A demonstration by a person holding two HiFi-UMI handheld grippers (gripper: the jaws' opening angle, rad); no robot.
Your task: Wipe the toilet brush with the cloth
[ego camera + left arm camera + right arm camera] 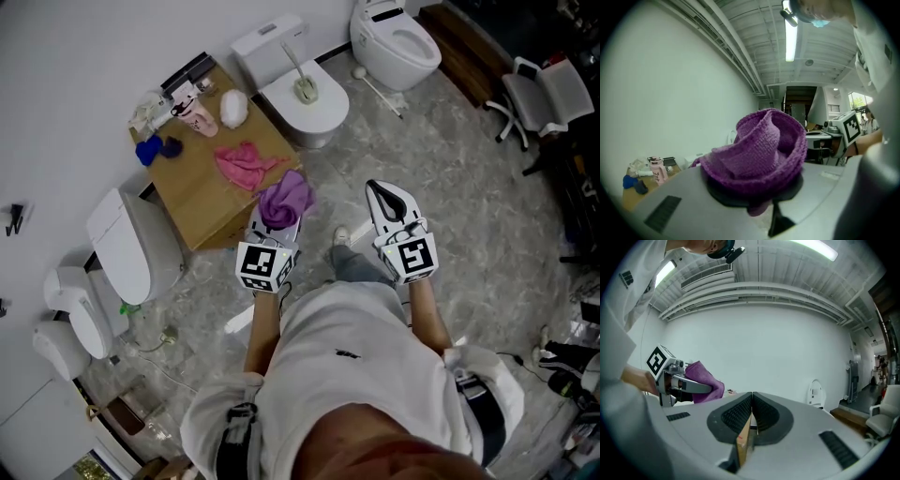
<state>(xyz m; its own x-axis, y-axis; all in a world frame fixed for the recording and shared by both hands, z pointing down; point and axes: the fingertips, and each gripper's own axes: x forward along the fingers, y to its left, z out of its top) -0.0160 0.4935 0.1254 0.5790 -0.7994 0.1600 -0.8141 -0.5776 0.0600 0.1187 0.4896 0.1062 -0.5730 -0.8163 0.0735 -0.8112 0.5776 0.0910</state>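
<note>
My left gripper (278,217) is shut on a bunched purple cloth (286,199); in the left gripper view the cloth (759,150) covers the fingertips. My right gripper (379,190) is held beside it, shut with nothing between its pads (740,414). From the right gripper view, the left gripper and its purple cloth (705,380) show at the left. A toilet brush (302,77) stands in a holder on the closed lid of a white toilet (323,117) ahead of both grippers. A second long-handled brush (377,89) lies on the floor beside another toilet (398,42).
A cardboard box (202,202) at the left carries a pink cloth (244,165), a blue cloth (155,148), a pink bottle (201,119) and a white object (232,107). More toilets (117,253) stand along the left wall. An office chair (544,98) is at the right.
</note>
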